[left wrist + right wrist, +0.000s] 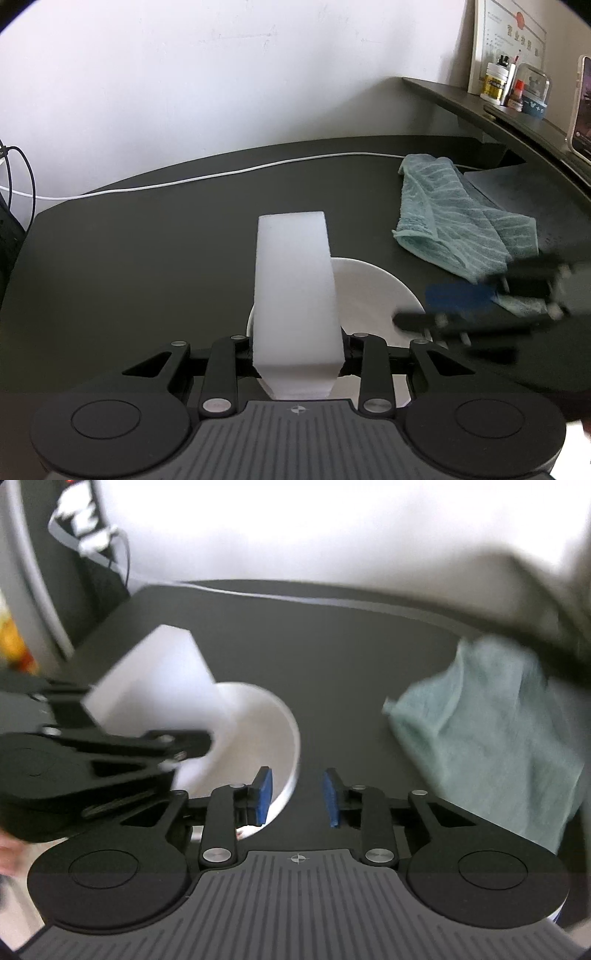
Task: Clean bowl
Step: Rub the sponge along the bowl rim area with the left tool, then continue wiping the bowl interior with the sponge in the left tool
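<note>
White sponge block is clamped in left gripper, long axis pointing forward over white bowl on dark table. Right gripper is held open, empty, beside bowl rim.

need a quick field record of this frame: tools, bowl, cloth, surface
left tongs: shut on white sponge block, held over the bowl
right tongs: open, empty, blue pads apart, beside the bowl's rim
bowl: white, upright on the table, inside looks empty
cloth: teal towel, crumpled, lying on the table apart from the bowl
table: dark, white cable along the far edge
image quality: right wrist view motion-blurred
</note>
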The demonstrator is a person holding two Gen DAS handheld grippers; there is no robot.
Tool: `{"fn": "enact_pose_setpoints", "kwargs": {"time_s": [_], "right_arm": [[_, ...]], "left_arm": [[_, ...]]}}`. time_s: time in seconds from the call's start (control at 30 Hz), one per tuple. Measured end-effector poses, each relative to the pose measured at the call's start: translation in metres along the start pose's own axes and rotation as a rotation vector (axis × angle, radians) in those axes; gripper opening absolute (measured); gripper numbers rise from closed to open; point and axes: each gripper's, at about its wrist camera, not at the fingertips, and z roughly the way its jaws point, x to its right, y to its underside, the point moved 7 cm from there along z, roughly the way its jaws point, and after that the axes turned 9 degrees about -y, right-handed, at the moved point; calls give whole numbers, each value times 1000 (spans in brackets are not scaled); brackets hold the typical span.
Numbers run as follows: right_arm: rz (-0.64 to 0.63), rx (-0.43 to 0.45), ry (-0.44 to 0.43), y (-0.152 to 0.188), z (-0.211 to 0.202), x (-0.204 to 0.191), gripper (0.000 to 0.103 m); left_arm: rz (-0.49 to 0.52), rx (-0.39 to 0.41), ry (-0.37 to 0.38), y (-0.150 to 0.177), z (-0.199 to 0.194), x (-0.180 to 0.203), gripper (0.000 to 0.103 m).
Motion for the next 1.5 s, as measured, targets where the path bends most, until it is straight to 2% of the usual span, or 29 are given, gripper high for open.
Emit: {"fn": "enact_pose_setpoints", "kwargs": {"time_s": [0.1, 0.2, 0.3, 0.5, 0.57, 0.6, 0.63, 0.7, 0.73, 0.93, 1.13, 1.23, 1.43, 1.5], "right_arm": [[-43, -11, 0, -16, 9, 5, 30], [-32, -12, 3, -21, 10, 4, 30], [14, 3, -11, -14, 5, 2, 34], [184, -8, -88, 10, 5, 6, 36], [197, -3, -87, 11, 6, 6, 34], [202, 0, -87, 11, 8, 5, 30], [193, 6, -87, 11, 8, 4, 28], [175, 14, -83, 10, 9, 1, 17], [163, 16, -78, 10, 9, -1, 16], [80, 12, -11, 7, 8, -11, 15], [91, 9, -12, 7, 6, -9, 15], [105, 7, -24, 8, 6, -7, 15], [79, -14, -28, 12, 8, -9, 15], [93, -12, -40, 12, 8, -7, 15]], "left_arm": [[0, 6, 20, 2, -5, 5, 32], [6, 7, 8, 2, -6, 8, 32], [-3, 9, -6, 0, -5, 5, 31], [-3, 2, -49, -7, 5, 0, 31], [-16, -9, -44, -6, 9, -3, 30], [-28, -11, -35, -5, 12, -4, 31], [-33, -11, -31, -5, 13, -5, 31], [-41, -1, -24, -3, 14, -6, 31], [-41, 5, -25, -2, 14, -6, 31], [-12, 38, -41, -3, -6, -9, 31], [-6, 110, -61, -20, -38, -15, 30], [-20, 81, -2, -19, -32, -8, 30], [-43, -12, 18, -3, 1, -5, 30], [-43, -9, 34, 2, 7, -5, 31]]}}
